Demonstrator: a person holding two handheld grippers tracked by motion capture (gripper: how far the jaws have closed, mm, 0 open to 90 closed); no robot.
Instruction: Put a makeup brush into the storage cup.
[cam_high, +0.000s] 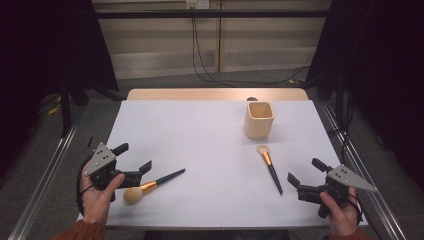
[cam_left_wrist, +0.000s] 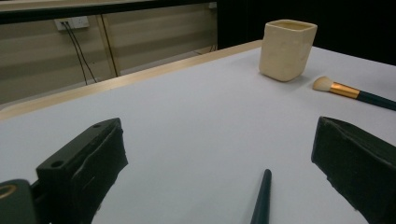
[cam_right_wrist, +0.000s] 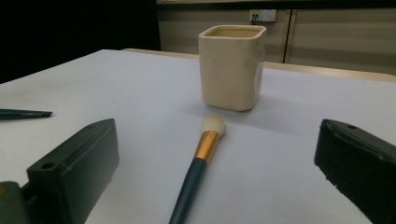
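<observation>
A cream square cup (cam_high: 259, 120) (cam_left_wrist: 286, 49) (cam_right_wrist: 231, 66) stands upright on the white table top (cam_high: 210, 140) at the back right. A small makeup brush (cam_high: 269, 166) (cam_right_wrist: 201, 158) (cam_left_wrist: 352, 91) with a dark handle and gold ferrule lies in front of it, bristles toward the cup. A larger brush (cam_high: 150, 186) with a round tan head lies at the front left; its handle tip (cam_left_wrist: 263, 198) shows between my left jaws. My left gripper (cam_high: 133, 158) is open just left of that brush. Near the right front edge my right gripper (cam_high: 307, 171) is open, with the small brush's handle lying between its jaws.
A wooden strip (cam_high: 215, 94) runs along the table's far edge. Metal rails (cam_high: 45, 175) flank the table on both sides. Cables (cam_high: 210, 70) hang from a wall socket behind. Dark curtains stand at both sides of the room.
</observation>
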